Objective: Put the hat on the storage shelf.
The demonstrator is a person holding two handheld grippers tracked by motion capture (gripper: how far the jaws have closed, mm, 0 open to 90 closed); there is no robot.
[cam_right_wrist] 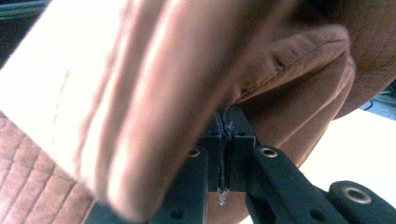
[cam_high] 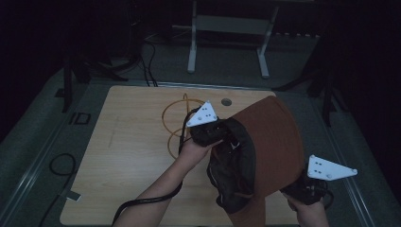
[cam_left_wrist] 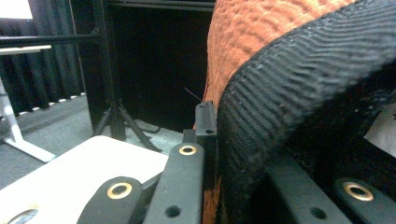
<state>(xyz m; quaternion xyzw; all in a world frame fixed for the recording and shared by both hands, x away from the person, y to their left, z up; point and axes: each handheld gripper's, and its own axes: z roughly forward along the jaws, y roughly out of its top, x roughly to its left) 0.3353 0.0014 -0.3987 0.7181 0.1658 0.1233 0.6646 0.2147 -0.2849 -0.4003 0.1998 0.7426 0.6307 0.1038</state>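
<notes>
A rust-brown quilted garment (cam_high: 274,137) with a black lining and a black ribbed band (cam_high: 236,165) hangs between my two grippers above the wooden table (cam_high: 127,156). My left gripper (cam_high: 215,133) is shut on the garment's black ribbed edge (cam_left_wrist: 289,93), with orange quilted cloth (cam_left_wrist: 261,32) rising behind its jaws; its tips (cam_left_wrist: 211,119) pinch the fabric. My right gripper (cam_high: 302,188), near the table's front right corner, is shut on a fold of the brown fabric (cam_right_wrist: 299,93). Its jaws (cam_right_wrist: 227,123) meet, with threads of cloth caught between them.
Loops of orange cord (cam_high: 174,118) lie on the table behind the left hand. A round cable hole (cam_high: 226,101) sits near the far edge. A black cable (cam_high: 142,201) trails off the front. White frame legs (cam_high: 191,52) and dark stands are on the floor beyond.
</notes>
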